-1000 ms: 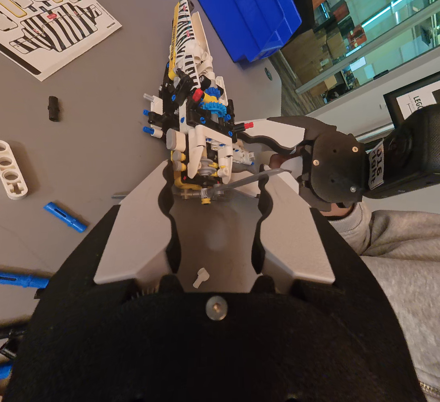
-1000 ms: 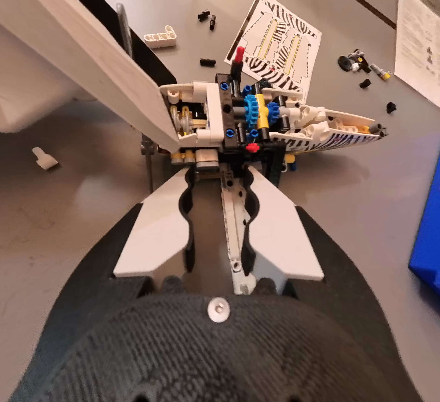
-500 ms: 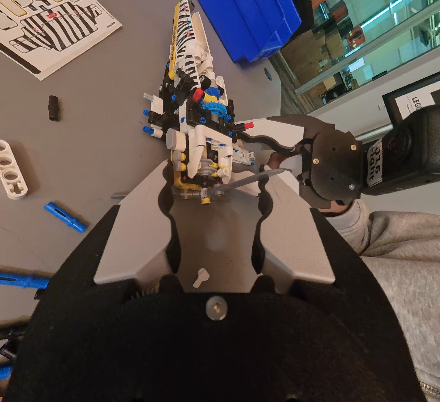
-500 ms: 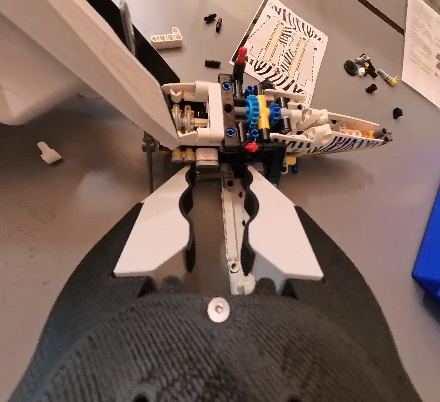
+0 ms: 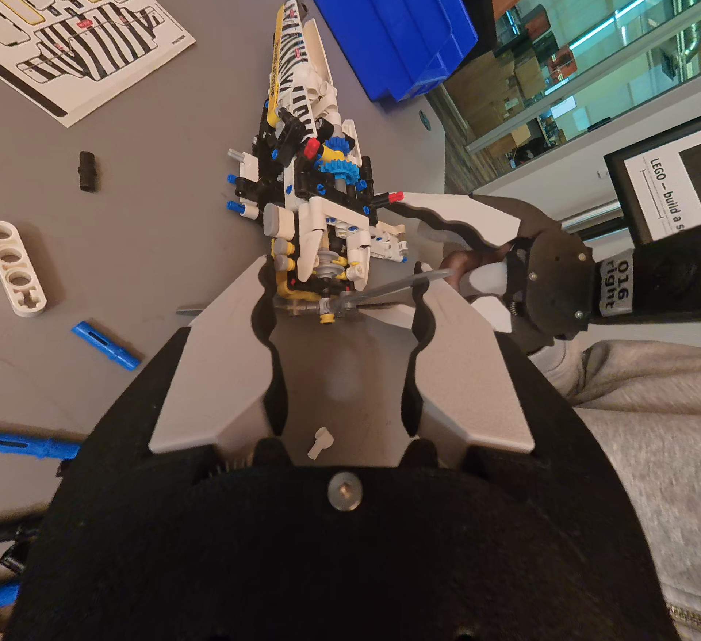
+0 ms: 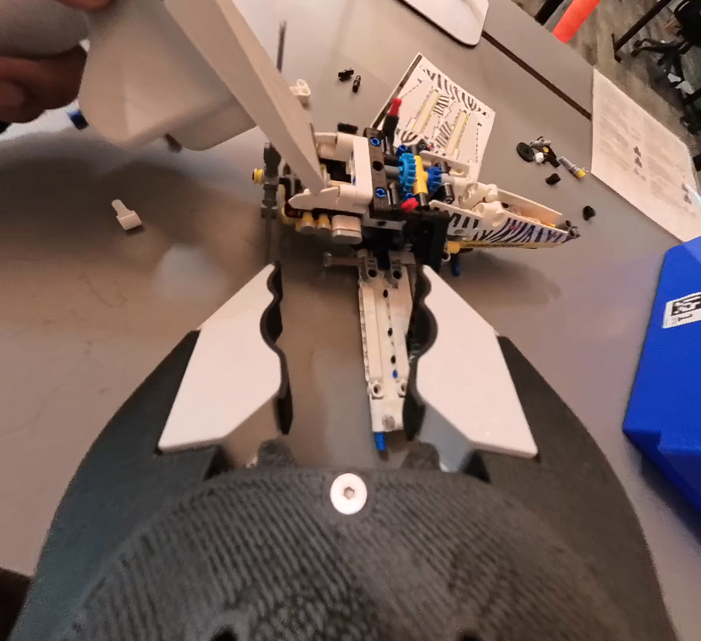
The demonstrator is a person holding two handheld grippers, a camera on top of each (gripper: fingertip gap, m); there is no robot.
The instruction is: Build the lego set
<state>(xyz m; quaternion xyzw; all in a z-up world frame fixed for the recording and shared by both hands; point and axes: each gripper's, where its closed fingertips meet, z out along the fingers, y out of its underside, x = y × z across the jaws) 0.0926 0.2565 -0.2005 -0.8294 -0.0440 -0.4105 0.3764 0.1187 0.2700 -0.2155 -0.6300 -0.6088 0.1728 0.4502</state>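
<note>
The lego model (image 5: 318,205), a white, black and yellow plane with zebra stripes and blue gears, lies on the grey table (image 5: 132,243). It also shows in the right wrist view (image 6: 379,190). My left gripper (image 5: 343,281) is open, with the model's rear end between its fingertips; its left finger touches the yellow part. One of its fingers (image 6: 273,99) rests on the model's white rear. My right gripper (image 6: 349,270) is open. The model's white wing beam (image 6: 385,349) lies between its jaws, against the right finger. The right gripper (image 5: 390,254) also shows in the left wrist view.
A zebra sticker sheet (image 5: 76,23) and a blue bin (image 5: 379,15) lie beyond the model. A white beam (image 5: 19,270), a blue axle (image 5: 104,345), a black pin (image 5: 87,171) and a small white piece (image 5: 319,442) are loose. A paper sheet (image 6: 637,167) and small parts (image 6: 542,152) lie to the right. The left gripper's tips are roughly 4 centimetres from the right gripper's. About 8 centimetres separates my right fingertips from the small white piece (image 5: 319,442). My right wrist view (image 6: 125,215) looks at it from another angle.
My right gripper's jaws have opened wider and it has drawn back and up from the model, so more of the wing beam shows. The left gripper has stayed put.
</note>
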